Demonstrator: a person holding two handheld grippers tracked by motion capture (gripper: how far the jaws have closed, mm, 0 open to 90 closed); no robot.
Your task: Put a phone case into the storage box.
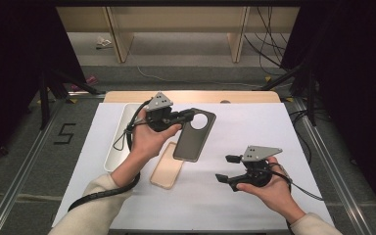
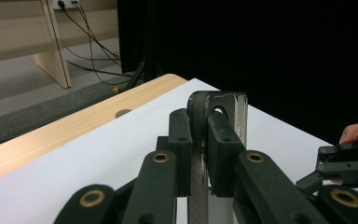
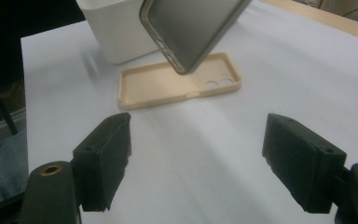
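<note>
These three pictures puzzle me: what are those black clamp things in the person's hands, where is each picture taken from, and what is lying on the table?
Each black tool is a hand-held gripper: a clamp with two jaws that a person works by hand. The wide picture comes from a camera above the table, looking down on it. The other two come from small cameras that ride on the grippers and look along their jaws.

The left hand-held gripper is shut on a dark phone case and holds it up off the table; its own view shows the jaws pinching the case's edge. The right hand-held gripper is open, with nothing between its jaws.

On the white table cover lies a beige phone case, inner side up. Beside it, toward the table's left edge, stands a white tray.
</note>
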